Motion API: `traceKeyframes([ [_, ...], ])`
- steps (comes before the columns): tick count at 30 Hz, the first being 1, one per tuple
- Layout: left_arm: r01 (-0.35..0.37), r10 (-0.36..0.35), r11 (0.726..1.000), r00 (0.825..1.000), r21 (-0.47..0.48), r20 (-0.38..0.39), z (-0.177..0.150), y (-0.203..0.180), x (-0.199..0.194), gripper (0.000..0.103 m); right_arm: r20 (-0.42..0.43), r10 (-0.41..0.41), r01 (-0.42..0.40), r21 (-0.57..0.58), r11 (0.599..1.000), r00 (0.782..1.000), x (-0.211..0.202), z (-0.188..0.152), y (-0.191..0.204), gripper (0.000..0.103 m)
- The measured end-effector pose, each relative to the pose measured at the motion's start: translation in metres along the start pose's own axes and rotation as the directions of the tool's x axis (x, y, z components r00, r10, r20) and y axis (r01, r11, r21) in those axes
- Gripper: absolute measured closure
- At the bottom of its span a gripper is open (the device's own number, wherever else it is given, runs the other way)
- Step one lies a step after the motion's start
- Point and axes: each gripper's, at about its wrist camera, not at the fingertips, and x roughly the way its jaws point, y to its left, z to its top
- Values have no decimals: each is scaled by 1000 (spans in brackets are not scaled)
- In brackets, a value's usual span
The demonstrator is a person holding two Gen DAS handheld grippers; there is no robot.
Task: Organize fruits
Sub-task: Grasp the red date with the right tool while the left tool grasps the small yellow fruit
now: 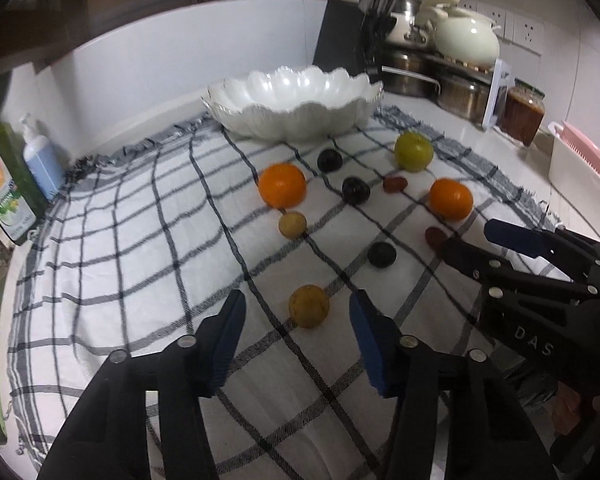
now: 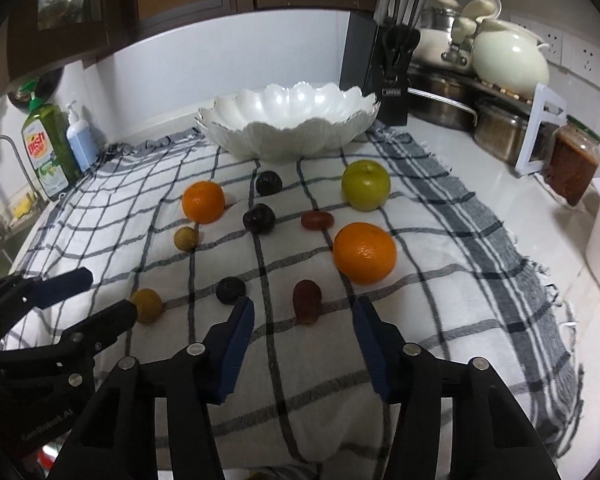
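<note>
Checked grey-and-white cloth (image 1: 140, 272) carries scattered fruit before scalloped white bowl (image 1: 292, 100). Left gripper (image 1: 298, 312) jaws spread around small yellow-brown fruit (image 1: 309, 306), untouched; right gripper (image 2: 304, 316) jaws spread around dark red fruit (image 2: 307, 300), untouched.

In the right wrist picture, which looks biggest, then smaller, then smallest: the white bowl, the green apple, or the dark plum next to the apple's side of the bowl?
1. White bowl, far the biggest.
2. Green apple.
3. Dark plum, the smallest.
All three sit about equally far back, so the order is safe.
</note>
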Motion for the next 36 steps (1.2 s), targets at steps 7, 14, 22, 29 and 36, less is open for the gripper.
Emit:
traceKeyframes([
  [7, 20, -20, 1000, 999, -8, -34, -3, 3, 16, 57, -32, -6, 6, 5, 1000, 999, 19, 1, 1, 63],
  [14, 53, -54, 999, 997, -9, -52, -2, 2, 26, 67, -48, -22, 23, 15, 1000, 999, 31, 1, -3, 69],
  [22, 70, -69, 997, 996, 12, -58, -1, -1, 30, 77, -52, -35, 35, 0, 999, 998, 37, 2, -1, 80],
  [29, 89, -88, 996, 995, 12, -49, 3, -1, 29, 77, -40, -21, 21, 6, 1000, 999, 31, 5, -1, 85],
  [36, 106, -105, 994, 994, 17, -9, 16, 1, 22, 77, -7, -10, 10, 1, 1000, 1000, 16, 14, 2, 85],
])
